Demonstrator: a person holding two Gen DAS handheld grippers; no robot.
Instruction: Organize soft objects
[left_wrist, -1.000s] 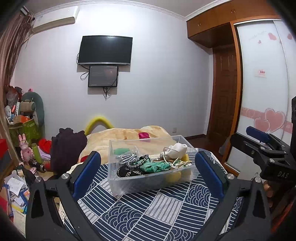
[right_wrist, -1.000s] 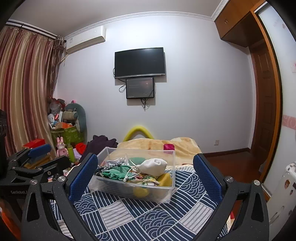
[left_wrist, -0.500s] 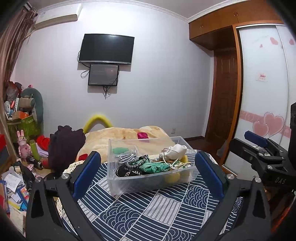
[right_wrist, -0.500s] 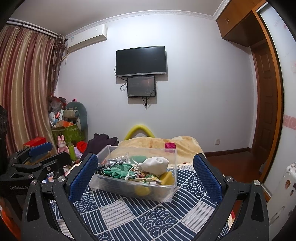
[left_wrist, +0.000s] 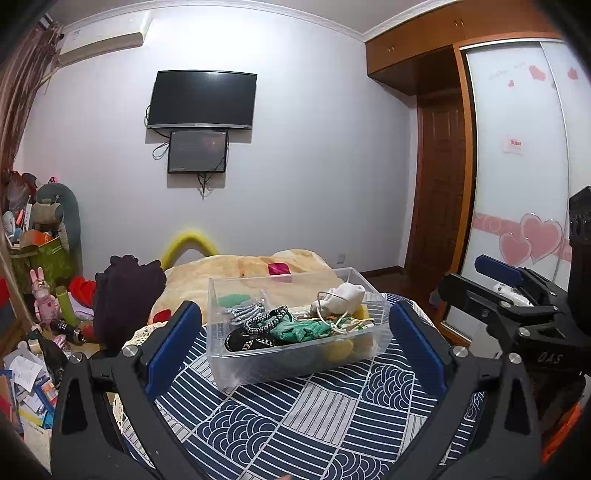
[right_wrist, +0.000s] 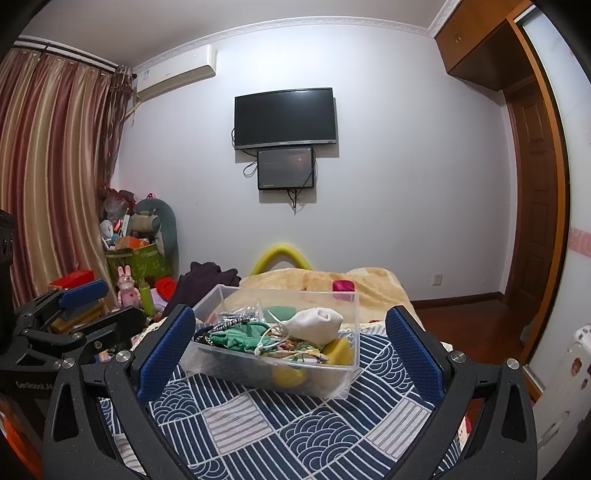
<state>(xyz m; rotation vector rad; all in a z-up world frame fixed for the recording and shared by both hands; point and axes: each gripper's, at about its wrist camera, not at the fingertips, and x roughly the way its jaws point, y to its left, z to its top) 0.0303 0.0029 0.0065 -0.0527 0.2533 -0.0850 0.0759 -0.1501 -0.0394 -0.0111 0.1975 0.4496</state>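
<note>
A clear plastic bin (left_wrist: 258, 363) stands on a blue patterned cloth (left_wrist: 295, 417). It holds soft things: a white sock (left_wrist: 345, 295), a green cloth (left_wrist: 301, 328), braided cords (left_wrist: 258, 319) and yellow sponges (left_wrist: 338, 349). My left gripper (left_wrist: 295, 332) is open and empty, held back from the bin. My right gripper (right_wrist: 291, 338) is open and empty too, facing the same bin (right_wrist: 343, 380) with the white sock (right_wrist: 314, 323) on top. Each gripper shows at the edge of the other's view.
A bed with a tan blanket (left_wrist: 236, 266) lies behind the bin. A dark garment (left_wrist: 125, 295) hangs at the left. Toys, boxes and papers (left_wrist: 33, 295) crowd the floor at the left. A wardrobe (left_wrist: 517, 166) and a door (left_wrist: 439, 184) stand on the right.
Both views have tilted slightly upward and nearer. The bin and its contents have not moved. Both grippers stay open.
</note>
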